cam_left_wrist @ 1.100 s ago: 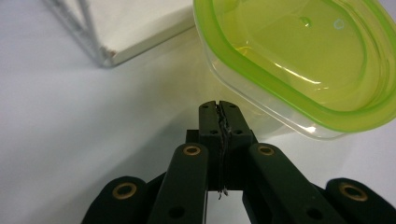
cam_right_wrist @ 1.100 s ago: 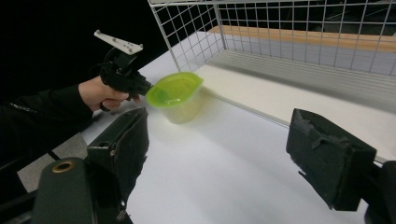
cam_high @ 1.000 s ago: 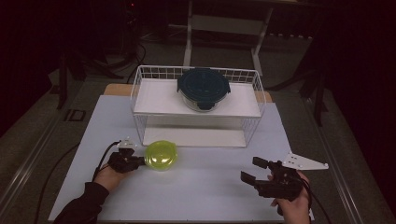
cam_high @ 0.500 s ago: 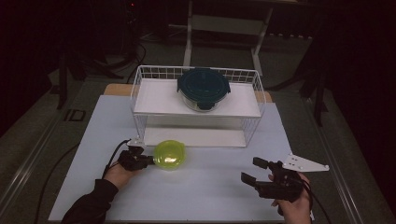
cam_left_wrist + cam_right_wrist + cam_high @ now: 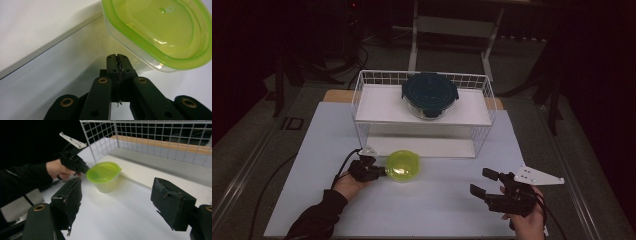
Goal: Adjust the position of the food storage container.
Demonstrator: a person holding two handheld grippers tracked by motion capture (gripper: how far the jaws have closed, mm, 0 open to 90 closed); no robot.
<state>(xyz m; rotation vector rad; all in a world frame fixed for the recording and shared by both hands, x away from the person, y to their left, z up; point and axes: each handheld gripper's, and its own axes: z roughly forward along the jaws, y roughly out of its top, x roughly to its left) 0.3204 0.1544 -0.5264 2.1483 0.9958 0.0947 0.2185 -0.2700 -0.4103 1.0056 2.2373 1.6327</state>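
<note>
A small round container (image 5: pixel 402 165) of clear, thin plastic, capped with a glossy translucent lime-green lid that has a raised rim, stands on the smooth white counter (image 5: pixel 437 210) left of its middle, just in front of the wire rack (image 5: pixel 362 107). The left gripper (image 5: pixel 379 171), matte black with brass-coloured rivets, has its jaws pressed flat together with nothing between them, their tips right at the container's left side; whether they touch it cannot be told. In the left gripper view the lid's rounded edge overhangs the cloudy wall beneath, close above the closed tips. The right gripper (image 5: pixel 484 183) hovers near the counter's front right corner, well apart from the container, its blocky jaws with worn, ragged black pads spread wide and empty, having just been closing slightly. The rack is a white grid of thin wire with a flat white shelf, on which sits a round glass bowl (image 5: pixel 429 96) with a dark teal clip-on lid.
</note>
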